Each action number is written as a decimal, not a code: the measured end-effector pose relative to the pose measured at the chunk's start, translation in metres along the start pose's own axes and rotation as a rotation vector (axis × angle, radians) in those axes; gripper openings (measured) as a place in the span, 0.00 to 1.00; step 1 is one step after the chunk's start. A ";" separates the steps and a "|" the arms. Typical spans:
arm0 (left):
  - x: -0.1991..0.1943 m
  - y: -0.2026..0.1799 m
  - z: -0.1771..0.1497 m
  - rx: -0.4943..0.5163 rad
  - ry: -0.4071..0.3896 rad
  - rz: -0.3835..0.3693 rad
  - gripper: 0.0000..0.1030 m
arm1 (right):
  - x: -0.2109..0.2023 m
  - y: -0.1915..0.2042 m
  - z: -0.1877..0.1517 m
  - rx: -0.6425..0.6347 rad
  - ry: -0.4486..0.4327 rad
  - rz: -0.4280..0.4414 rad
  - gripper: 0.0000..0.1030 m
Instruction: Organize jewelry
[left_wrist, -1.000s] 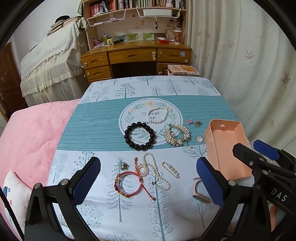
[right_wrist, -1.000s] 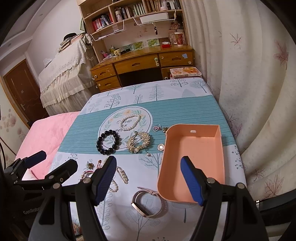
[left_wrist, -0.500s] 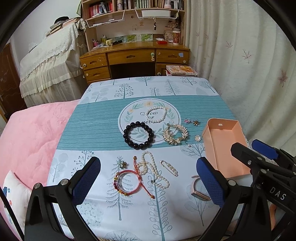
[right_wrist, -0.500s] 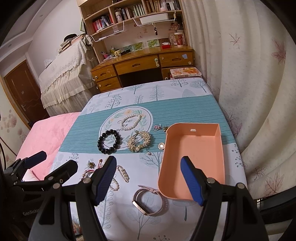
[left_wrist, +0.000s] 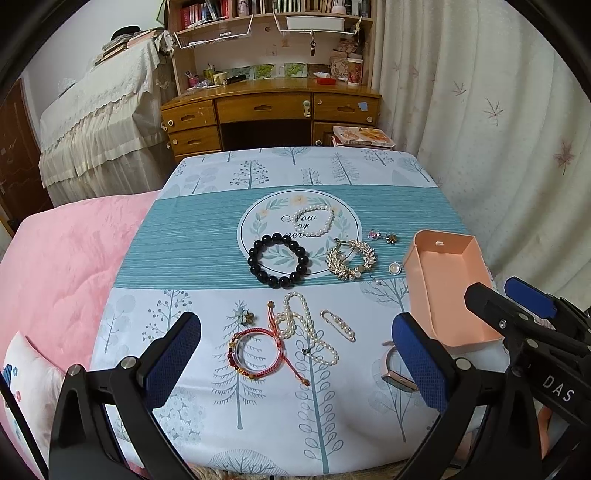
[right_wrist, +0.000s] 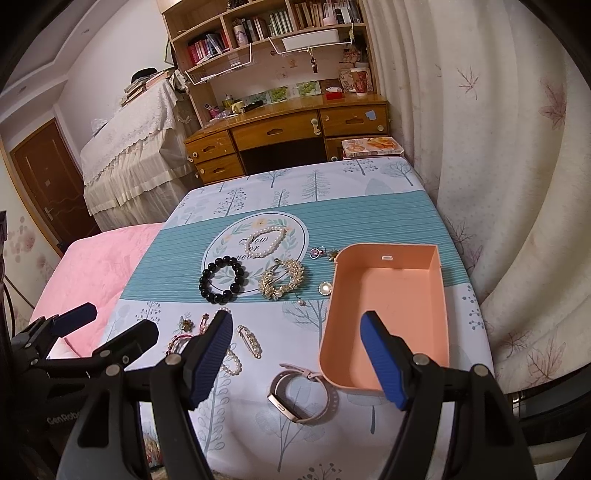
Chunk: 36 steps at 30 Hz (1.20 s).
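Observation:
Jewelry lies spread on the tree-print tablecloth (left_wrist: 207, 173): a black bead bracelet (left_wrist: 279, 259), a pearl bracelet (left_wrist: 313, 220), a gold wreath piece (left_wrist: 351, 259), a long pearl necklace (left_wrist: 308, 332), a red cord bracelet (left_wrist: 255, 350), a pearl pin (left_wrist: 338, 325) and a watch band (right_wrist: 301, 395). An empty peach tray (right_wrist: 388, 306) stands at the right. My left gripper (left_wrist: 295, 365) is open and empty above the near edge. My right gripper (right_wrist: 299, 360) is open and empty over the watch band and the tray's near corner.
A pink bed cover (left_wrist: 55, 266) lies left of the table. A curtain (left_wrist: 498, 110) hangs close on the right. A wooden desk (left_wrist: 273, 110) with bookshelves stands behind. Small charms (left_wrist: 382, 236) and a round earring (left_wrist: 395, 268) lie by the tray.
Both grippers have drawn back and up a little, so the table shows slightly further away. Nothing on the table has moved.

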<state>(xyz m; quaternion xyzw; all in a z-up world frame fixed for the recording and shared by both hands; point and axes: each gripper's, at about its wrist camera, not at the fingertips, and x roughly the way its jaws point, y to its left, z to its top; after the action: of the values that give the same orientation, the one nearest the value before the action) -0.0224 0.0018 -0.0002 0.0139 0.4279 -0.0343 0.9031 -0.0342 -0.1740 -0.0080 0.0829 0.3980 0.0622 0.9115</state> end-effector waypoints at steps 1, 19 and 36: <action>0.000 0.001 -0.001 -0.001 0.001 -0.001 0.99 | -0.001 0.001 0.000 0.000 -0.002 0.001 0.70; -0.006 0.022 0.004 -0.011 -0.017 -0.013 0.99 | -0.015 0.002 -0.005 -0.060 -0.013 0.066 0.70; 0.075 0.075 -0.022 -0.097 0.169 -0.061 0.99 | 0.085 -0.010 -0.037 0.069 0.438 0.282 0.44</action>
<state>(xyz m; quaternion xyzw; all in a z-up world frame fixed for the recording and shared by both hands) 0.0139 0.0736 -0.0727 -0.0401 0.5038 -0.0397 0.8620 -0.0036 -0.1652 -0.0951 0.1531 0.5724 0.1914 0.7825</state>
